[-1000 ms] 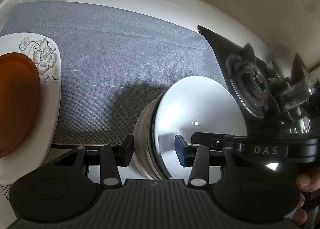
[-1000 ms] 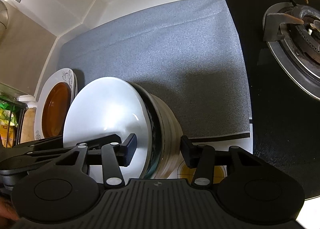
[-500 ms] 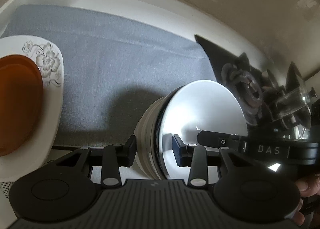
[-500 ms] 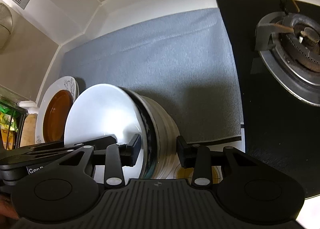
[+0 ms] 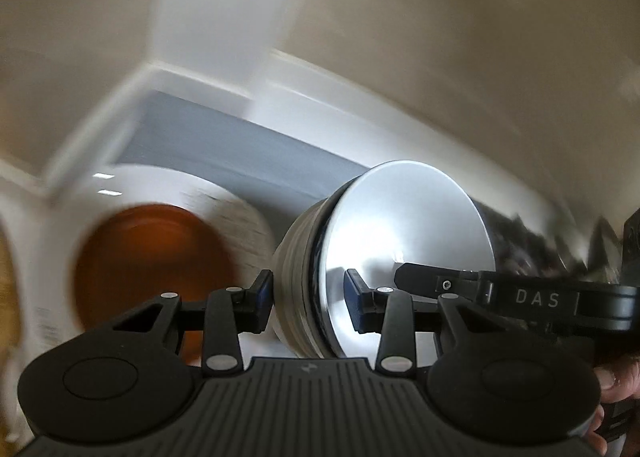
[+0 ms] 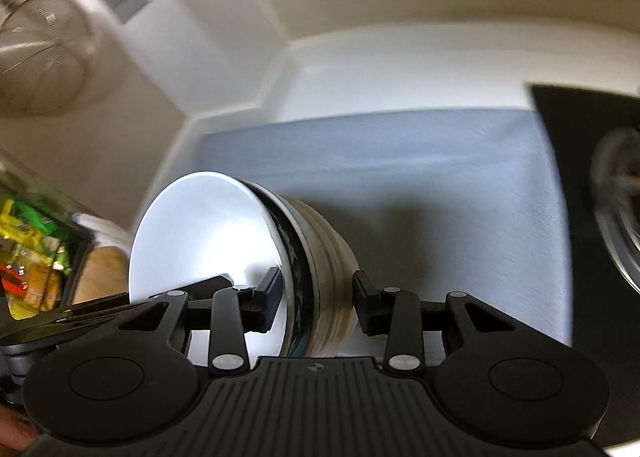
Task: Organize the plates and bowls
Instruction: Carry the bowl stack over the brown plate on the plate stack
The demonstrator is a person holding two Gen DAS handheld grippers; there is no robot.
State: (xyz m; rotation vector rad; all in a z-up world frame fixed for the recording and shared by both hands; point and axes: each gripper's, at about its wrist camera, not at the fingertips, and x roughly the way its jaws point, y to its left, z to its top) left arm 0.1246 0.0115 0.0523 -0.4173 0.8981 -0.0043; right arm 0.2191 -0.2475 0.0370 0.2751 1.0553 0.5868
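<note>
A stack of nested bowls (image 5: 400,241), white inside with ribbed cream sides, is held on edge between both grippers. My left gripper (image 5: 310,297) is shut on the stack's rim. My right gripper (image 6: 316,299) is shut on the opposite rim of the same stack (image 6: 248,249). The stack hangs above the grey mat (image 6: 420,185). An amber-brown plate (image 5: 152,261) lies on a white floral plate (image 5: 168,185) at the left, just beside the stack. The view is motion-blurred.
A black gas hob with a burner (image 6: 616,209) lies to the right of the mat. A basket of colourful packets (image 6: 28,253) and a wooden board (image 6: 104,273) sit at the left. White walls form a corner behind.
Both grippers have lifted the bowl stack off the mat and carried it left, toward the brown plate. The cameras tilted upward, showing more wall.
</note>
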